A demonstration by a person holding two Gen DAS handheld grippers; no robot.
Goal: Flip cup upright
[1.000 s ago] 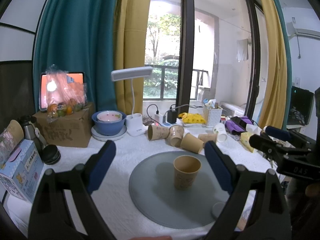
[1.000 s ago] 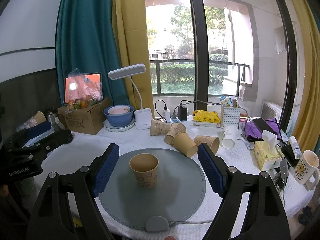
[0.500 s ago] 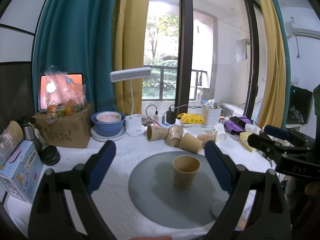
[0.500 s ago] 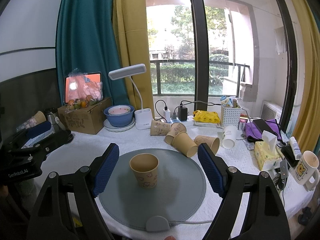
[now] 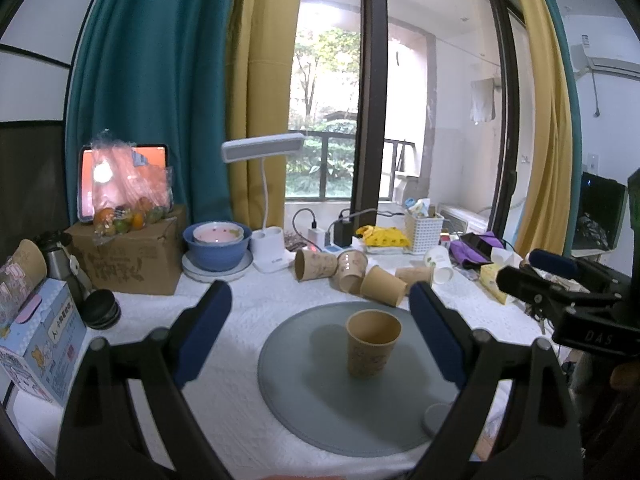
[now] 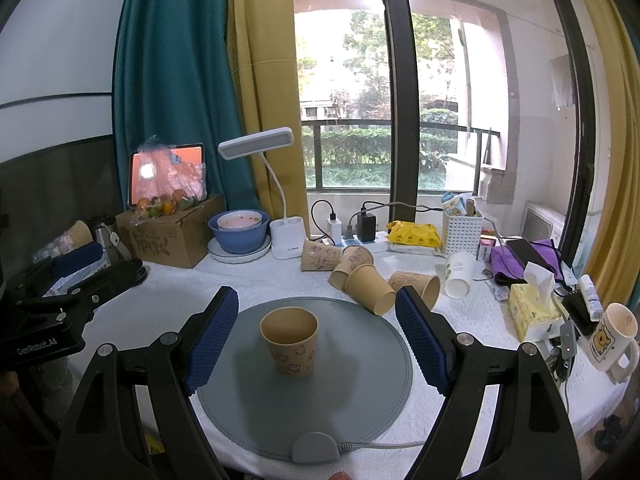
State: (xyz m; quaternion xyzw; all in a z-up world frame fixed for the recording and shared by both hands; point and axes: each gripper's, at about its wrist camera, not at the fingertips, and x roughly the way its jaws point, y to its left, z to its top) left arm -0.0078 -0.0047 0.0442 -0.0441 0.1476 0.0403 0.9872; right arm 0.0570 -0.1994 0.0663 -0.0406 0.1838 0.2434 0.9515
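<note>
Nothing has shifted over the last second: the cup [image 6: 289,341] stands upright, mouth up, mid-mat [image 6: 360,400], while left gripper [image 5: 320,332] and right gripper [image 6: 316,336] hang back, jaws wide and empty, so the flip looks done.

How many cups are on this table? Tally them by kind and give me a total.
Upright brown paper cup on the mat: 1
Tipped brown paper cups behind the mat: 4
Brown paper cup at the far left, lying over: 1
White paper cup: 1
Ceramic mug: 1
Total: 8
</note>
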